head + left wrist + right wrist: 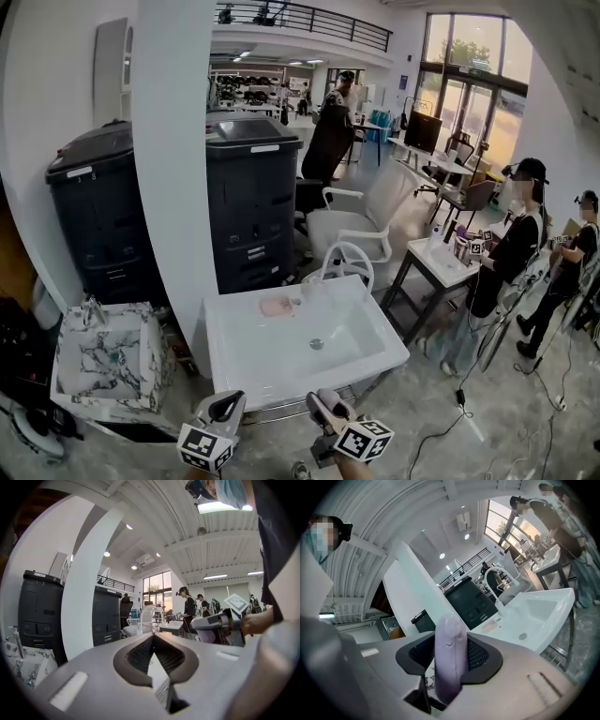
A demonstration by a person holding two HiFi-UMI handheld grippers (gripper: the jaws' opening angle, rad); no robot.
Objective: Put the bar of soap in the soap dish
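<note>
The bar of soap (450, 663) is pale lavender and stands on edge between the pads of my right gripper (450, 641), which is shut on it. In the head view that gripper (328, 405) sits just in front of the white sink (370, 352), near its front edge. A pink soap dish (277, 307) rests on the sink's back ledge, left of the faucet (347, 258); the right gripper view shows the dish (491, 626) ahead and well apart from the soap. My left gripper (225, 408) is beside the right one, its pads (140, 656) meeting at the tips with nothing between them.
A marble-patterned sink (103, 361) stands at the left. Behind the white sink are a white pillar (173, 141), black cabinets (248, 197) and a white chair (361, 225). At the right, people (511, 244) stand by a small table (436, 262).
</note>
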